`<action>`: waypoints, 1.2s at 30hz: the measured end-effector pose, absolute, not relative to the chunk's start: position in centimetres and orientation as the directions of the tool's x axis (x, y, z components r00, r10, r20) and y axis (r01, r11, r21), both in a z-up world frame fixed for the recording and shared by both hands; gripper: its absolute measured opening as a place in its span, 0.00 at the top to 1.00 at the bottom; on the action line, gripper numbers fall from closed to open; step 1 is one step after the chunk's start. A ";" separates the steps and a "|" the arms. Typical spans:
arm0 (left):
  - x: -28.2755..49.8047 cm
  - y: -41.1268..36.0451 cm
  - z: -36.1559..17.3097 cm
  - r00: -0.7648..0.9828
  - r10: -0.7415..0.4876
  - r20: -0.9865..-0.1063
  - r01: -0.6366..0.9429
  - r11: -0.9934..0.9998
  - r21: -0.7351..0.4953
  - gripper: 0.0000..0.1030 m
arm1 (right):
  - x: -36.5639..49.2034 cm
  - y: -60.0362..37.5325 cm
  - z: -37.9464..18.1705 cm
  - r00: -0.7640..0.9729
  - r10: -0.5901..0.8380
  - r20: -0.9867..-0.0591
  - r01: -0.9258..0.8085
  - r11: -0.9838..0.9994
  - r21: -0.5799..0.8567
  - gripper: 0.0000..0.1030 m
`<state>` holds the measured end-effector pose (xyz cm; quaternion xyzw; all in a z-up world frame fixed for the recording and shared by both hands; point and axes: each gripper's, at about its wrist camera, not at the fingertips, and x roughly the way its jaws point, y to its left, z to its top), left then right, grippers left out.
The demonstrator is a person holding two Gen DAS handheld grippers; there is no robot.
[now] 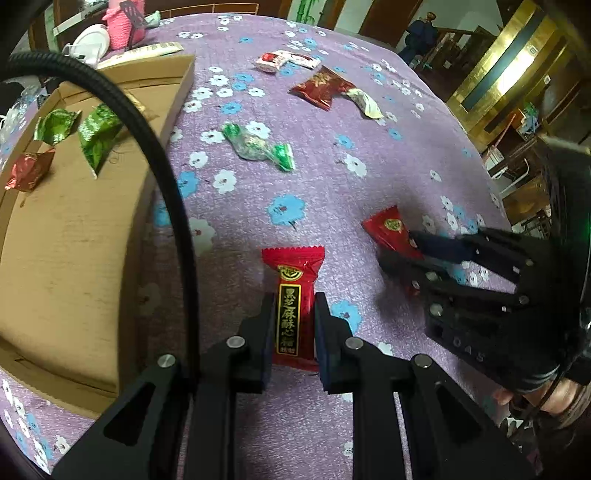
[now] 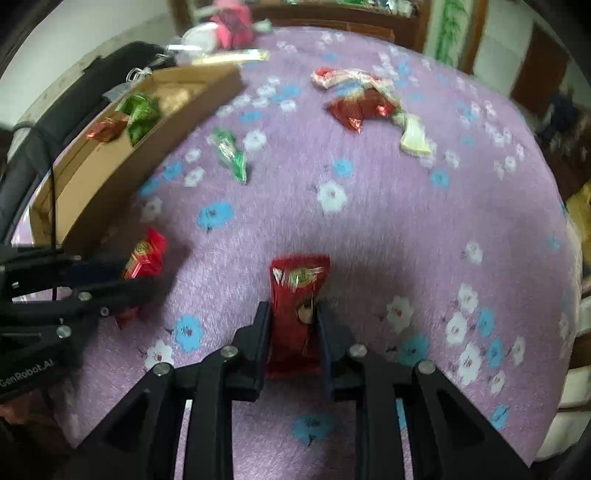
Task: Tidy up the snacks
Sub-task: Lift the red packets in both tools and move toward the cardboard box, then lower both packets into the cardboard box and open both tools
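Note:
My left gripper (image 1: 294,306) is shut on a red candy bar with gold lettering (image 1: 293,295), held over the purple flowered tablecloth. My right gripper (image 2: 293,317) is shut on a second red candy bar (image 2: 295,314); it shows at the right of the left wrist view (image 1: 400,249). The left gripper shows at the left of the right wrist view (image 2: 138,275). A shallow cardboard box (image 1: 66,236) lies at the left and holds two green candies (image 1: 99,136) and a red one (image 1: 29,171). A green twist candy (image 1: 258,146) lies loose on the cloth.
A dark red packet (image 1: 321,86), a cream wrapper (image 1: 365,103) and a red-and-white packet (image 1: 284,61) lie at the far side of the table. A black cable (image 1: 147,147) arcs over the box. A pink item (image 1: 123,24) and white dish stand at the back left.

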<state>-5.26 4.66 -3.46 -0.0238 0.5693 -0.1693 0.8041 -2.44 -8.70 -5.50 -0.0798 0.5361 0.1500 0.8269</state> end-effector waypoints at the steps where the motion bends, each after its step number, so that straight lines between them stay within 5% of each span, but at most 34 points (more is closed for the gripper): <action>1: -5.3 4.5 -3.6 0.293 -0.298 -0.909 0.246 0.942 -0.230 0.80 | -2.3 -8.8 -5.5 0.386 0.176 -0.905 -0.333 0.942 0.041 0.71; 5: -5.3 3.9 -4.1 0.282 -0.298 -0.912 0.251 0.940 -0.230 0.80 | -2.5 -9.1 -5.5 0.402 0.180 -0.898 -0.333 0.942 0.040 0.84; 26: -4.3 4.1 -0.3 0.391 -0.284 -0.875 0.222 0.952 -0.209 0.80 | -3.1 -7.4 -0.3 0.510 0.237 -0.827 -0.350 0.935 0.052 0.84; 36: -1.6 13.6 2.0 0.512 -0.141 -0.847 0.000 0.986 -0.165 0.79 | 0.1 0.5 3.1 0.535 0.354 -0.767 -0.473 0.878 0.075 0.84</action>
